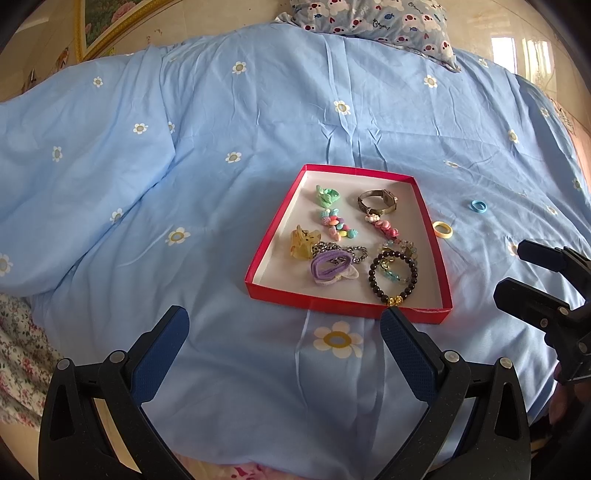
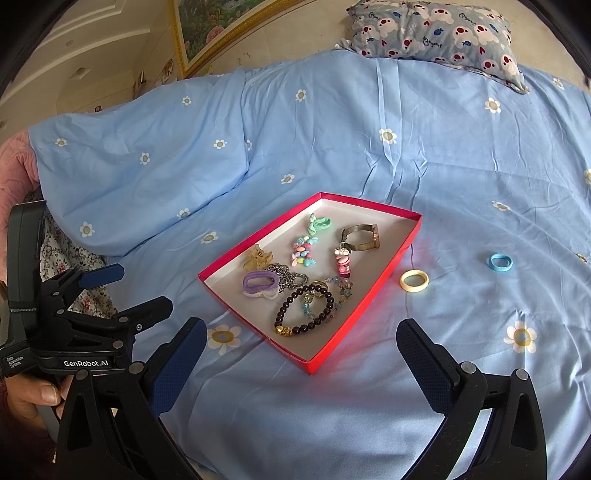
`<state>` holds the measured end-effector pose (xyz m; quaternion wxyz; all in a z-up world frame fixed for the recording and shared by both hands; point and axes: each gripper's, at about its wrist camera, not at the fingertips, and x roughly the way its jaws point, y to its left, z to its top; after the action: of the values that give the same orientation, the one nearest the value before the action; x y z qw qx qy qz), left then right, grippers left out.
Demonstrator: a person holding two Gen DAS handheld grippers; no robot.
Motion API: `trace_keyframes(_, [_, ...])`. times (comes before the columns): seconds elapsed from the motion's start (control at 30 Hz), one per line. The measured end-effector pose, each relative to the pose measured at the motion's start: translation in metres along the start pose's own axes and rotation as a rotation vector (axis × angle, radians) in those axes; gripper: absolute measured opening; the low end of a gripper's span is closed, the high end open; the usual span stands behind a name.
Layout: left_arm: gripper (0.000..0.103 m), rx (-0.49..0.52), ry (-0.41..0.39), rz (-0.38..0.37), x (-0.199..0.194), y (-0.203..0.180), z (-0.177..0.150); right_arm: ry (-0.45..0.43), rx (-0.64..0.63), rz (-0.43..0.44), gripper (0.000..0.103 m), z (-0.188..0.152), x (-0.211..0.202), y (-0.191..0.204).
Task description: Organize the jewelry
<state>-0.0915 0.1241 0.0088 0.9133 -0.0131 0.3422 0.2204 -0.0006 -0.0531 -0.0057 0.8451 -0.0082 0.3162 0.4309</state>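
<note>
A red box lid (image 2: 369, 295) with a white floor lies on a blue flowered quilt (image 2: 332, 147). Inside it are a dark bead bracelet (image 2: 304, 312), a purple hair tie (image 2: 258, 282), a metal chain (image 2: 286, 278), an amber hair claw (image 2: 257, 257), a green hair tie (image 2: 318, 223), a metal cuff (image 2: 360, 238) and some pastel charms (image 2: 303, 253). Just right of the lid lies a yellow ring (image 2: 414, 281); a blue ring (image 2: 500, 262) sits farther right (both on the quilt). The right gripper (image 2: 301, 354) hangs wide apart and empty near the lid. At left a hand (image 2: 31, 397) holds the left gripper (image 2: 136, 291), jaws apart. A patterned pillow (image 2: 432, 31) lies at the far end.
</note>
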Motion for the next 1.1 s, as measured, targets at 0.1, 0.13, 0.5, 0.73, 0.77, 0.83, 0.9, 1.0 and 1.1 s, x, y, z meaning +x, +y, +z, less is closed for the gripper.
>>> trace_keyframes(0.1, [0.103, 0.0, -0.001, 0.001, -0.0001, 0.0004, -0.0009, -0.001, 0.0, 0.0, 0.103, 0.0002, -0.0002, 0.0001])
trace_keyframes(0.13, [0.103, -0.001, -0.002, 0.001, -0.0001, 0.0003, -0.001, -0.001, -0.001, 0.0, 0.103, 0.0002, -0.0001, -0.0005])
trace_keyframes(0.5, [0.103, -0.002, -0.001, 0.0, 0.0008, 0.0, -0.0009, 0.004, 0.002, 0.001, 0.103, -0.0021, 0.0007, -0.0014])
trace_keyframes(0.73, [0.103, 0.002, 0.002, -0.003, 0.0023, -0.0005, -0.0004, 0.005, 0.003, 0.002, 0.103, -0.0017, 0.0011, -0.0022])
trace_keyframes(0.77, [0.103, 0.004, 0.002, -0.003, 0.0029, -0.0009, 0.0001, 0.006, 0.004, 0.001, 0.103, -0.0019, 0.0016, -0.0026])
trace_keyframes(0.83, [0.103, 0.004, 0.001, -0.004, 0.0034, -0.0019, 0.0005, 0.005, 0.006, 0.001, 0.103, -0.0022, 0.0022, -0.0031])
trace_keyframes(0.9, [0.103, 0.005, 0.001, -0.005, 0.0037, -0.0036, 0.0006, 0.006, 0.007, 0.0, 0.103, -0.0028, 0.002, -0.0032])
trace_keyframes(1.0, [0.103, 0.007, 0.002, -0.008, 0.0042, -0.0038, 0.0012, 0.007, 0.007, 0.0, 0.103, -0.0029, 0.0023, -0.0037])
trace_keyframes(1.1, [0.103, 0.009, 0.004, -0.011, 0.0059, -0.004, 0.002, 0.006, 0.009, 0.001, 0.103, -0.0025, 0.0022, -0.0051])
